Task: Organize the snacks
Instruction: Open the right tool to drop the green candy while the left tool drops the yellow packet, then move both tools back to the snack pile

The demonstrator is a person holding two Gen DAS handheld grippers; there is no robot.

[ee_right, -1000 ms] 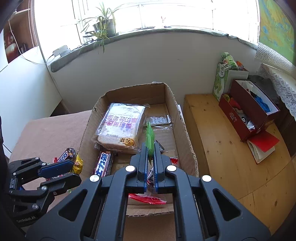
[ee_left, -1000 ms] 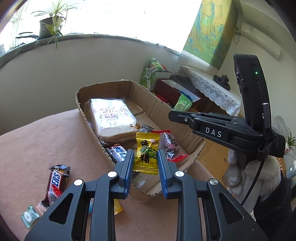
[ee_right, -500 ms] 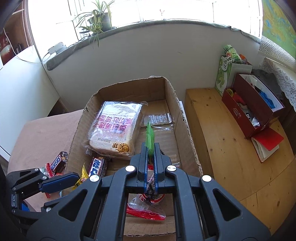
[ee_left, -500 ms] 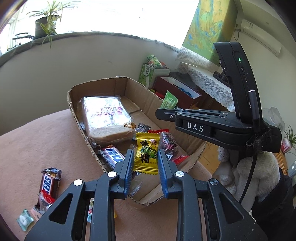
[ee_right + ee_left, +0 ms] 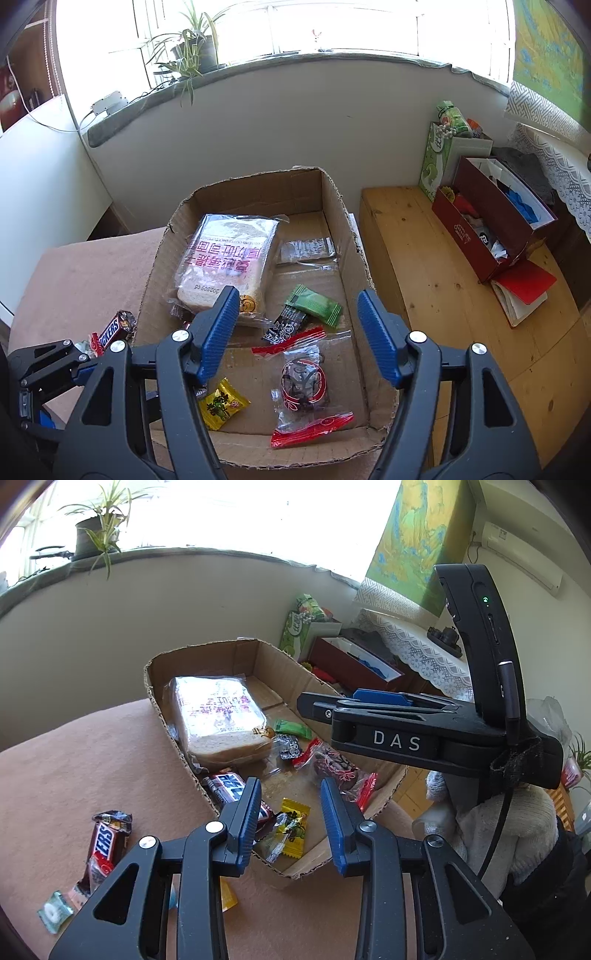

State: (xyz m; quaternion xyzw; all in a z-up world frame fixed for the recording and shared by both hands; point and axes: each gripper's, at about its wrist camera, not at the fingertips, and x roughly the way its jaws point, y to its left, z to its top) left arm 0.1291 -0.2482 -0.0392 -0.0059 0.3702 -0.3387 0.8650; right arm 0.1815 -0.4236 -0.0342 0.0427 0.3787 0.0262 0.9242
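Both grippers, left gripper (image 5: 289, 821) and right gripper (image 5: 297, 334), have just been opening, nothing pinched. Most snacks sit inside the shallow brown cardboard box (image 5: 338, 206); the brown-wrapped Snickers bar (image 5: 107, 840) and small mint candy packet (image 5: 53, 915) wait on the table (image 5: 74, 760).

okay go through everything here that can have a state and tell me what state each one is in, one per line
Left gripper: open, nothing held; jaws just opened a bit.
Right gripper: open, nothing held; jaws just opened.
Cardboard box: open-topped, holding snacks.
Bread: sealed, flat in the box.
Green packet: sealed, lying in the box.
Yellow candy: wrapped, in the box.
Snickers: wrapped, on the table outside the box.
Red box: open, on the bench.
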